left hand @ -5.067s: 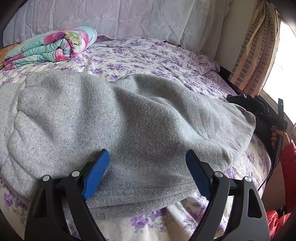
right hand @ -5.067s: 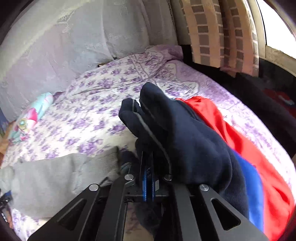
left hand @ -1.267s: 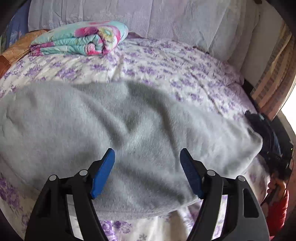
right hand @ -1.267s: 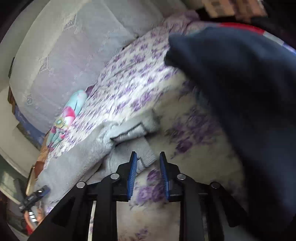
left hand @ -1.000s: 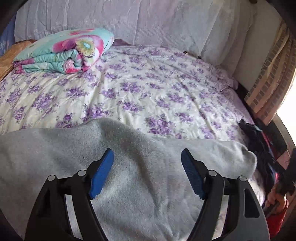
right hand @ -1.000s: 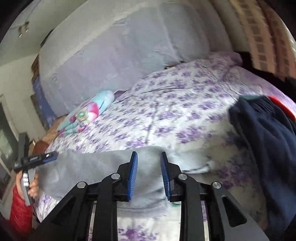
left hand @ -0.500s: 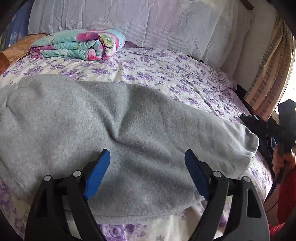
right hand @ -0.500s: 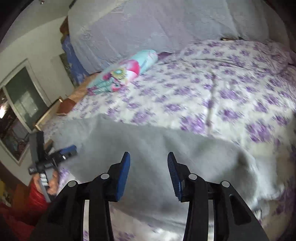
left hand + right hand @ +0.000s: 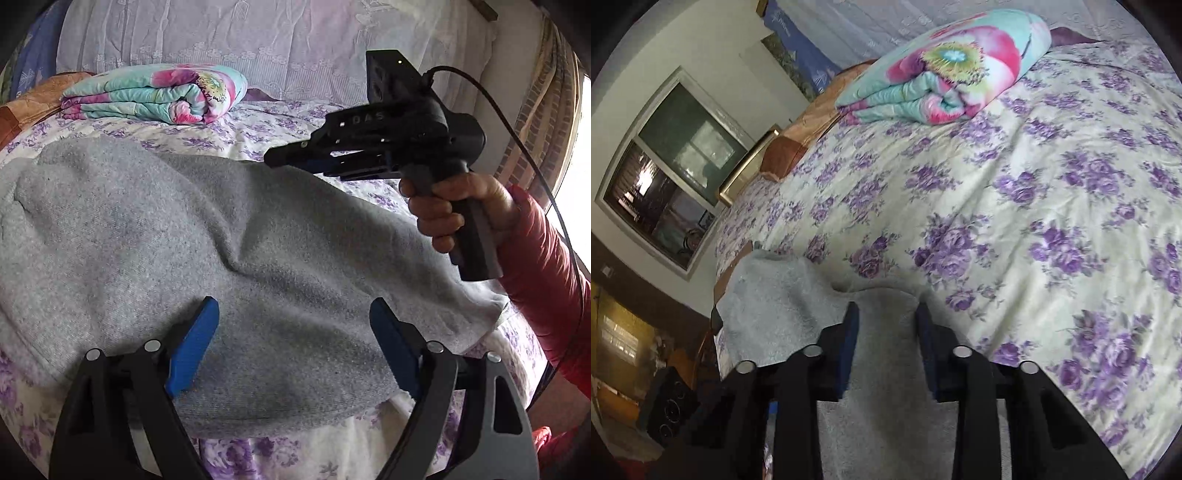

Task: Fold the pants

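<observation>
Folded quilt (image 9: 155, 94) beyond grey pants (image 9: 221, 240)

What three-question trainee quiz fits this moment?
1. True or false: the left tool grips the grey pants.
2. The folded floral blanket lies: A) on the pants; B) apart from them, farther up the bed; C) on the floor.
3. What sits between the right tool's pads?

Key
1. False: it is open above the pants, pads not pressing.
2. B.
3. Grey pants fabric at the far edge; the jaws are closing on it.
</observation>
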